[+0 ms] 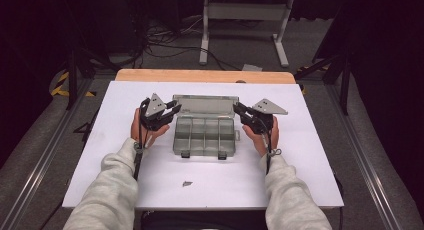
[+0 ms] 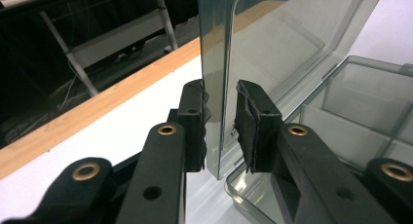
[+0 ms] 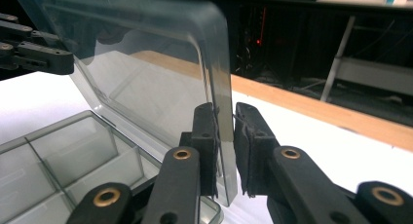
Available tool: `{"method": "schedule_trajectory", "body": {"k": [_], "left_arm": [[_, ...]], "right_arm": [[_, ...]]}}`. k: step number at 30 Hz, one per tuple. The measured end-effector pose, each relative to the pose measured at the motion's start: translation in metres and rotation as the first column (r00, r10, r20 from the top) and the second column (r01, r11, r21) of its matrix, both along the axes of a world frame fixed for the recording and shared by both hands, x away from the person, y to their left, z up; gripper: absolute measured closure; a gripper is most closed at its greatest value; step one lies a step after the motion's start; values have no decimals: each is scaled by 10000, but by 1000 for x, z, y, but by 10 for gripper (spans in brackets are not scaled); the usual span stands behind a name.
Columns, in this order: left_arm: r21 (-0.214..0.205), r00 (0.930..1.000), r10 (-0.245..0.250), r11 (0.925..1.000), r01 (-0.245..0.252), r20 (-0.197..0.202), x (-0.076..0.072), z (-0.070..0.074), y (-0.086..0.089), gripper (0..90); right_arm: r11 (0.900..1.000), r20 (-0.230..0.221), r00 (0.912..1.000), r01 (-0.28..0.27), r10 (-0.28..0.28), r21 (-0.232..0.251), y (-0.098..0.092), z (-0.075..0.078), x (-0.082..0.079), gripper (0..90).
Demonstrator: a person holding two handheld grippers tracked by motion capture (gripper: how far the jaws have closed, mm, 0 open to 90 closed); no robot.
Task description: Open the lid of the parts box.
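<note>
A smoky clear compartment box (image 1: 205, 136) sits mid-table on the white sheet, its hinged lid (image 1: 204, 104) raised at the back. My left gripper (image 1: 175, 110) is at the lid's left end and my right gripper (image 1: 238, 110) at its right end. In the left gripper view the lid's edge (image 2: 214, 63) stands upright between the pads of the left gripper (image 2: 221, 95), which close on it. In the right gripper view the lid's corner (image 3: 214, 63) is pinched by the right gripper (image 3: 225, 112). The box's compartments (image 3: 63, 156) look empty.
A small dark scrap (image 1: 187, 183) lies on the white sheet (image 1: 300, 160) near the front edge. A wooden table edge (image 1: 205, 76) runs behind the box. Beyond it are cables and a white stand (image 1: 245, 25) on the floor.
</note>
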State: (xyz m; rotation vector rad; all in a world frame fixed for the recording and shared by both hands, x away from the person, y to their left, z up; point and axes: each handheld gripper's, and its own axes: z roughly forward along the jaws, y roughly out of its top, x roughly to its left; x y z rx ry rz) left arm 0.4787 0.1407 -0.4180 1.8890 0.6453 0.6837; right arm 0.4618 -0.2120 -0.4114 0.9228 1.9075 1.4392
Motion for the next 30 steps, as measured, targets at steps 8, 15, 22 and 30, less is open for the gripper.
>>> {"method": "schedule_trajectory", "body": {"k": [8,15,22,30], "left_arm": [[188,9987,307,9994,-299,-405,9,-11,-2,761],[147,9961,524,9986,-515,-708,11,-15,-3,761],[387,9926,787,9964,-754,-925,15,-21,-3,752],[660,9878,956,9939,-880,-1228,17,-27,-6,754]], "right_arm": [[9997,-489,9987,160,-170,-210,2,-12,10,817],[9986,-1026,9937,428,-457,-305,0,-21,15,786],[9946,-1041,9914,716,-791,-745,3,-26,16,722],[9897,-1258,9843,1136,-1241,-877,2,-33,21,562]]}}
